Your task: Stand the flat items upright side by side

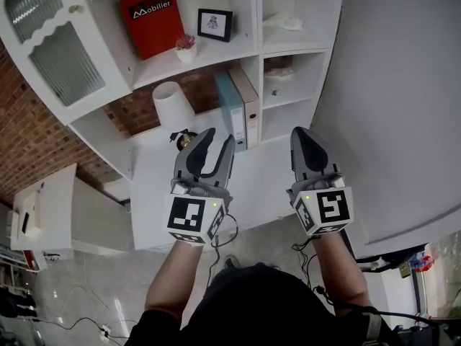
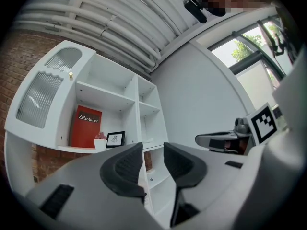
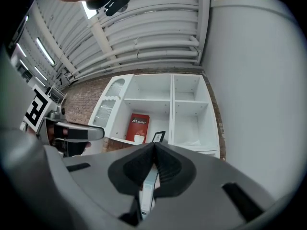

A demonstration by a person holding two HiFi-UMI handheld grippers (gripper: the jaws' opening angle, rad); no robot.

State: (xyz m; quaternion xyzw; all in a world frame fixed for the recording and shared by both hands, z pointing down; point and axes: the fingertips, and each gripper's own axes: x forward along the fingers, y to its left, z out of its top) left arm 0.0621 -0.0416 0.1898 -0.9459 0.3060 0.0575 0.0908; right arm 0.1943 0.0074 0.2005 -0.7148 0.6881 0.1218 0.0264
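Binders (image 1: 234,114), slim, rectangular, upright beneath smooth white shelf (image 1: 209,65)

Office-style corner, probably mock-up inside industrial hall. White shelf unit (image 1: 258,20) on brick wall (image 1: 29,143). On shelves: binders (image 1: 240,107), red book (image 1: 151,19), framed picture (image 1: 215,24), small potted plant (image 1: 186,47), lamp (image 1: 173,105). Ribbed ceiling (image 3: 144,32) with strip lights (image 3: 45,51). Large window (image 2: 240,56).

Left gripper (image 2: 153,150): jaws apart, nothing between them.
Beyond it, a white shelf unit (image 2: 132,92) carries a red book (image 2: 85,127) upright, a small white pot (image 2: 100,143) and a framed picture (image 2: 115,138) along one shelf; the right gripper (image 2: 204,140) is at the right.
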